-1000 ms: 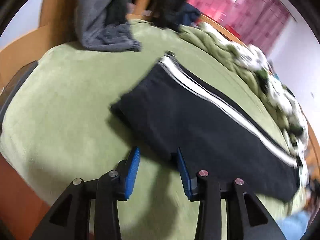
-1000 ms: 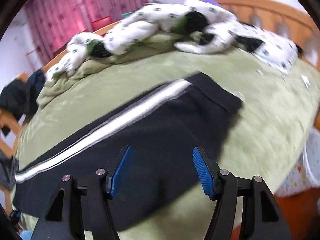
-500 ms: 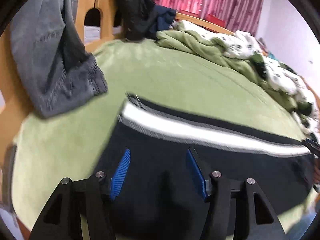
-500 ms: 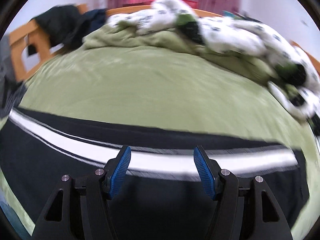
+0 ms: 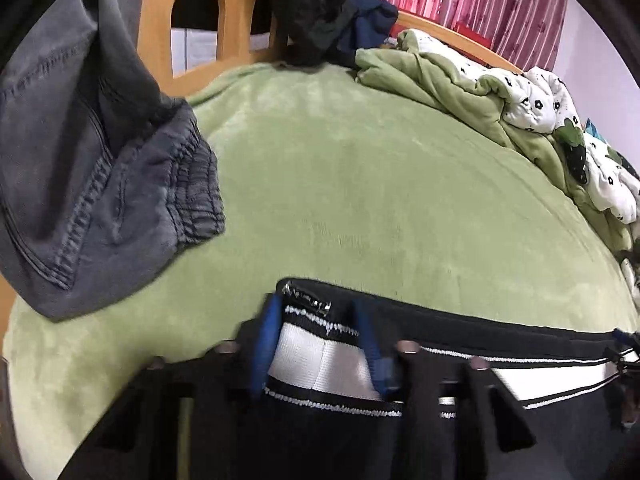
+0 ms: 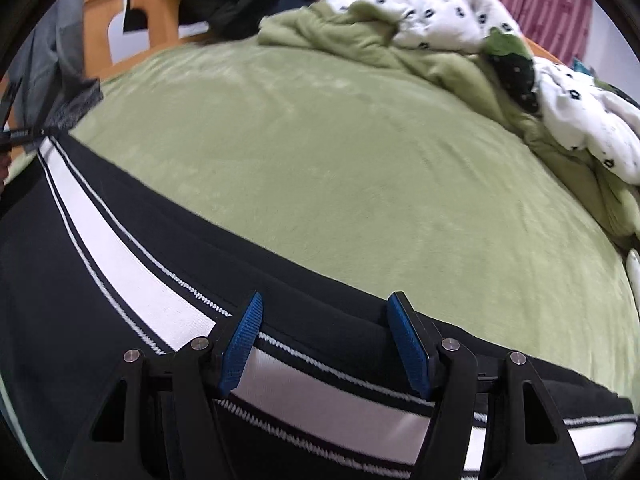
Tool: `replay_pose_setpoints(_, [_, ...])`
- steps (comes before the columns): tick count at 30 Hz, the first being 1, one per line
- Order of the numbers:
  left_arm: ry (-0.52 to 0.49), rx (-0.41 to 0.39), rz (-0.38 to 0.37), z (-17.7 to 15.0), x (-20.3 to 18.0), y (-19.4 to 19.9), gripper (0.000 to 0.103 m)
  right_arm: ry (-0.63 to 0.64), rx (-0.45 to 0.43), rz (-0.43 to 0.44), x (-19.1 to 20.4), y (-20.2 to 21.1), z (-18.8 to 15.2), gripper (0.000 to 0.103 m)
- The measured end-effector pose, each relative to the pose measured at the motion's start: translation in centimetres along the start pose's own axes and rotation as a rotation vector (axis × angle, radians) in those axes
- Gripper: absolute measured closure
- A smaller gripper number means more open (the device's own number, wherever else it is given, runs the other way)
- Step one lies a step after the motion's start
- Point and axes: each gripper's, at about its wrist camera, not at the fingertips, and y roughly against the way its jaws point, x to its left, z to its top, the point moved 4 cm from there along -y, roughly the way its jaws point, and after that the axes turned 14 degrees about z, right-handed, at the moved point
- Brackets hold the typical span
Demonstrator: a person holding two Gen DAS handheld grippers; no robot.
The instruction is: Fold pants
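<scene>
- Your left tongs [image 5: 318,344] and right tongs [image 6: 326,340] hung released over the pants' [image 6: 72,272] white stripe [image 6: 120,264], likely lining up a fold across the bed [image 6: 340,152]

We see a bed [image 5: 360,184] covered with a green plush blanket [image 6: 340,152]. The black pants [image 6: 60,280] with a white side stripe lie flat along its near edge. Along the far edge lies a crumpled green and white quilt [image 6: 460,28]. At the left edge, grey trousers [image 5: 100,200] hang down onto the blanket from above.
</scene>
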Motion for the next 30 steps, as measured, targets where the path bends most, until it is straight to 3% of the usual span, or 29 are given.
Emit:
replay_pose_setpoints(1, [0.007,-0.005,-0.006,-0.1,0.1,0.0,0.075,-0.001,0.005,0.012,0.2,-0.2,-0.1,0.043])
replay_pose_setpoints(3, [0.018,-0.025,-0.017,-0.2,0.4,0.3,0.079,0.016,0.019,0.07,0.9,0.0,-0.3,0.067])
replay_pose_setpoints(4, [0.021,-0.038,-0.029,-0.3,0.5,0.4,0.081,0.032,0.025,0.069,1.3,0.1,-0.2,0.091])
replay_pose_setpoints(8, [0.009,-0.087,-0.024,-0.4,0.4,1.1,0.083,0.108,0.021,0.007,2.4,0.5,-0.4,0.099])
replay_pose_setpoints(13, [0.051,-0.16,-0.059,0.4,1.7,2.6,0.083,0.075,-0.11,0.008,2.0,3.4,1.2,0.1])
replay_pose_setpoints(21, [0.034,-0.068,0.012,-0.2,1.2,-0.6,0.083,0.001,-0.074,-0.014,0.7,-1.1,0.8,0.098])
replay_pose_setpoints(24, [0.005,-0.06,0.049,-0.1,0.8,-0.4,0.074,-0.072,-0.111,-0.014,-0.2,0.6,1.0,0.087])
replay_pose_setpoints(25, [-0.005,-0.052,0.069,-0.1,0.8,-0.2,0.067,-0.087,-0.126,-0.027,-0.6,1.5,0.9,0.08])
replay_pose_setpoints(27, [-0.016,-0.066,0.084,-0.4,0.9,0.8,0.06,-0.104,-0.182,-0.077,-1.6,4.3,0.4,0.073])
replay_pose_setpoints(29, [-0.029,-0.103,0.083,-0.9,0.9,2.1,0.052,-0.135,-0.214,-0.124,-3.1,6.7,-0.6,0.059])
replay_pose_setpoints(30, [-0.032,-0.115,0.084,-1.1,0.9,2.6,0.05,-0.162,-0.219,-0.141,-4.2,7.6,-1.2,0.058])
